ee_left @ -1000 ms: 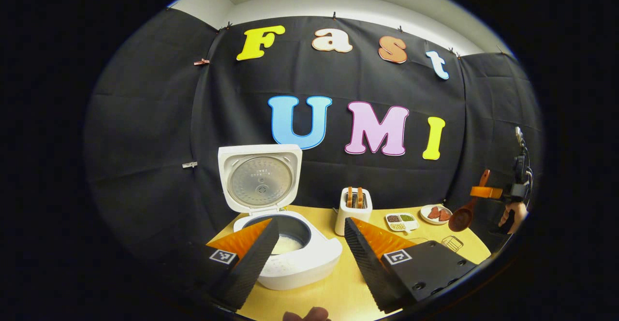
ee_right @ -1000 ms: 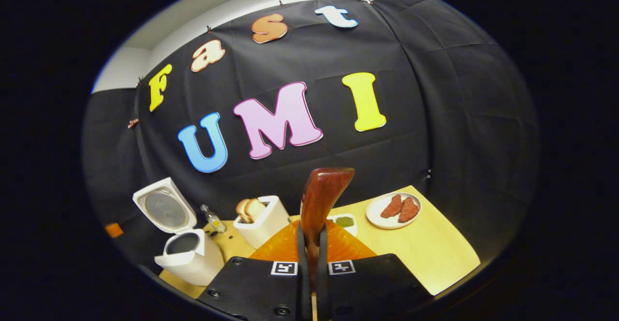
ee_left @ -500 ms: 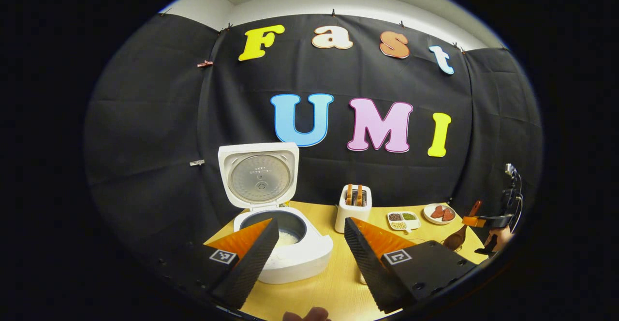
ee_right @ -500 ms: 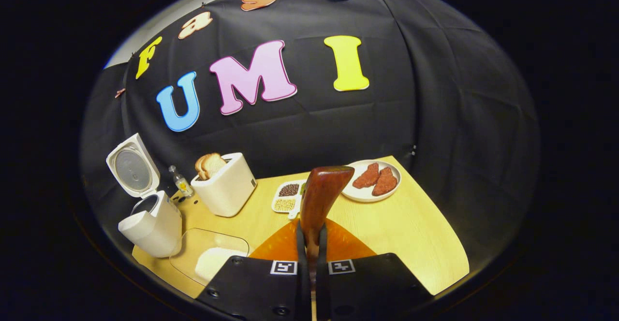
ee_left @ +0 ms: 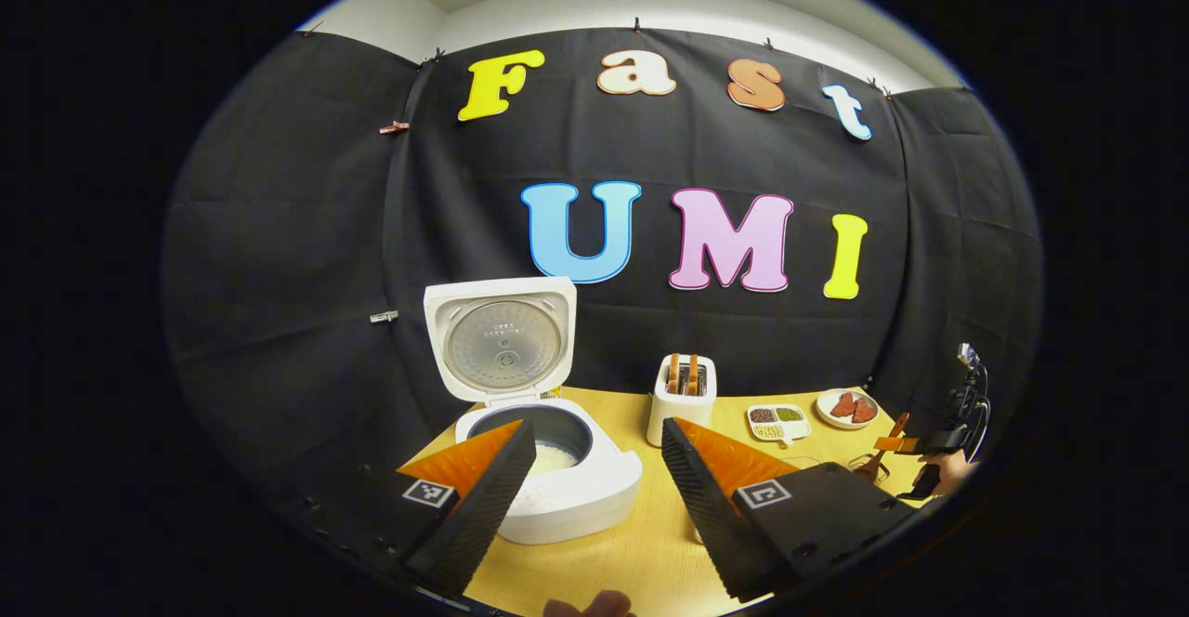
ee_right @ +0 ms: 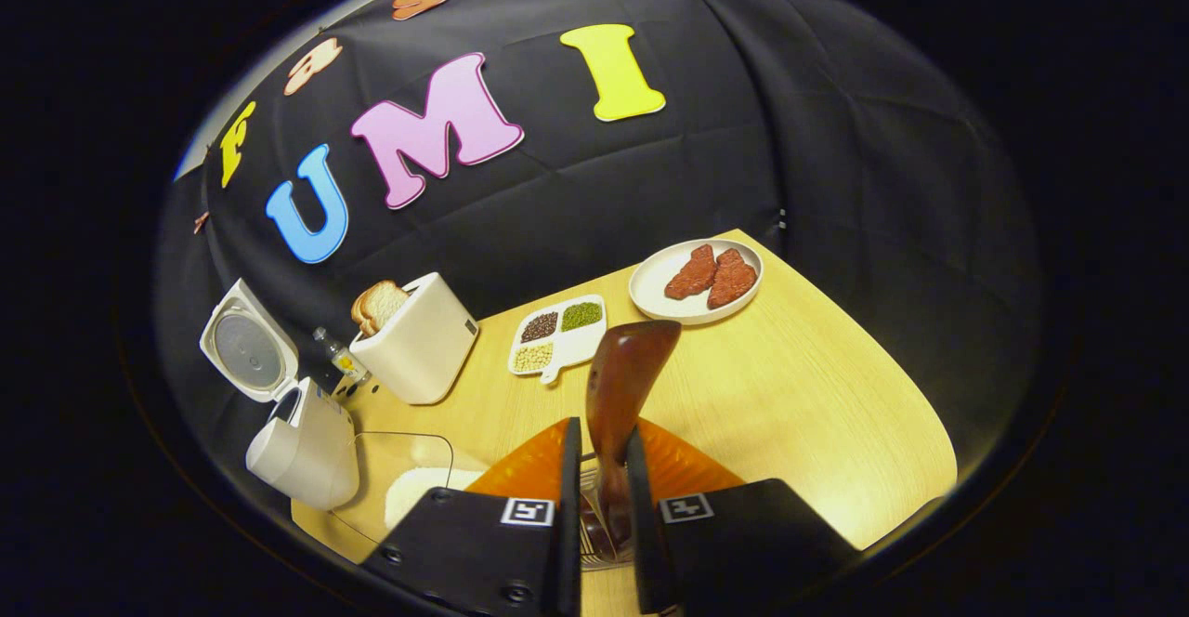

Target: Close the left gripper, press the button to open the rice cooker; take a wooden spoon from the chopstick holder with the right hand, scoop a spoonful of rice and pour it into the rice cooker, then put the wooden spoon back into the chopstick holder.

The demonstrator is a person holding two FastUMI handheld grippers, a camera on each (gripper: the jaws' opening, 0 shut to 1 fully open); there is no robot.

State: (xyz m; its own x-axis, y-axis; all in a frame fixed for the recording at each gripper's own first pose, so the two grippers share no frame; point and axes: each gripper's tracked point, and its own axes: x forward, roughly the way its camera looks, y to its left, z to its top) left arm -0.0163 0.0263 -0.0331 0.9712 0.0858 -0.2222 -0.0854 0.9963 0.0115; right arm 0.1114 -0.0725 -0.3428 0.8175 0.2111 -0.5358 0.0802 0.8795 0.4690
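The white rice cooker (ee_left: pixel 557 487) stands with its lid (ee_left: pixel 502 343) up and white rice in the pot. My left gripper (ee_left: pixel 594 468) hangs open in front of it, holding nothing. In the right gripper view the wooden spoon (ee_right: pixel 622 375) stands upright, its lower end down in the wire chopstick holder (ee_right: pixel 594 529). My right gripper (ee_right: pixel 602 431) has its fingers a little apart around the handle, with a gap on the left side. It also shows at the far right of the left gripper view as the right gripper (ee_left: pixel 929 445). The rice cooker (ee_right: pixel 302 450) stands at the table's left.
A clear dish of rice (ee_right: pixel 409 492) lies beside the cooker. A white toaster (ee_right: pixel 413 338) with bread, a small bottle (ee_right: pixel 339 352), a divided dish of grains (ee_right: pixel 557 334) and a plate of meat (ee_right: pixel 697 278) stand along the back of the wooden table (ee_right: pixel 817 394).
The right gripper came down with the spoon until its bowl entered the wire holder. Its fingers, tight on the handle before, have parted slightly. The left gripper barely moved.
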